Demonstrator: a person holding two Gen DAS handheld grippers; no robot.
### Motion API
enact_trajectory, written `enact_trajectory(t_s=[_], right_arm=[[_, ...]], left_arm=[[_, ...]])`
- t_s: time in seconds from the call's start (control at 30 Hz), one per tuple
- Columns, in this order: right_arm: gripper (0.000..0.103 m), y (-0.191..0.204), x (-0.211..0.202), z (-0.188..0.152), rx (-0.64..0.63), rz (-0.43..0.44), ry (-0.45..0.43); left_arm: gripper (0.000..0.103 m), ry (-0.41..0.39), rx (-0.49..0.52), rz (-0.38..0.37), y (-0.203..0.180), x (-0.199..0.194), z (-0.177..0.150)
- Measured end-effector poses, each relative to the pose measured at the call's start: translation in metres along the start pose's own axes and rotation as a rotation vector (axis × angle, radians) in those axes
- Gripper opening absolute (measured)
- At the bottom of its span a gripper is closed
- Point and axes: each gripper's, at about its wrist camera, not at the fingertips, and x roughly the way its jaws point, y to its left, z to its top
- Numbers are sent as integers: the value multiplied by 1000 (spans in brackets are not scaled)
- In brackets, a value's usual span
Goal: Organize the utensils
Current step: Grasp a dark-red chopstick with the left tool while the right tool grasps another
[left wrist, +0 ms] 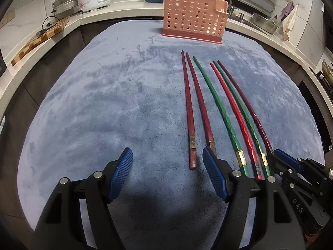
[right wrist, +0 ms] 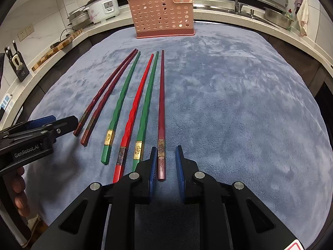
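Right gripper jaws narrow, straddling the near end of the rightmost dark red chopstick, pads not yet touching. Left gripper wide, empty, over blue cloth. Five more chopsticks lie left; pink basket far.

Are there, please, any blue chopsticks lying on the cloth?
No: the six chopsticks on the cloth are green, red and dark red only.

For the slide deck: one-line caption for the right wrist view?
Right hand-held gripper straddling the dark red chopstick, pads not yet touching, beside five others on blue cloth.
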Motion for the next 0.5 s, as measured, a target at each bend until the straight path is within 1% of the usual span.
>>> enact_trajectory(t_s=[0.3,0.4,0.47,0.5], right_arm=[[16,0,1,0,-3,-3,-2],[16,0,1,0,-5,-4,-2],[17,1,3,0,-7,-4,-1],[17,0,3,0,-7,-4,-1]], left_arm=[[60,11,-1,16,0,12,1],[56,5,9,26,-1,13,1],[50,-1,12,30,-1,12,1],[46,-4,14,33,-1,12,1]])
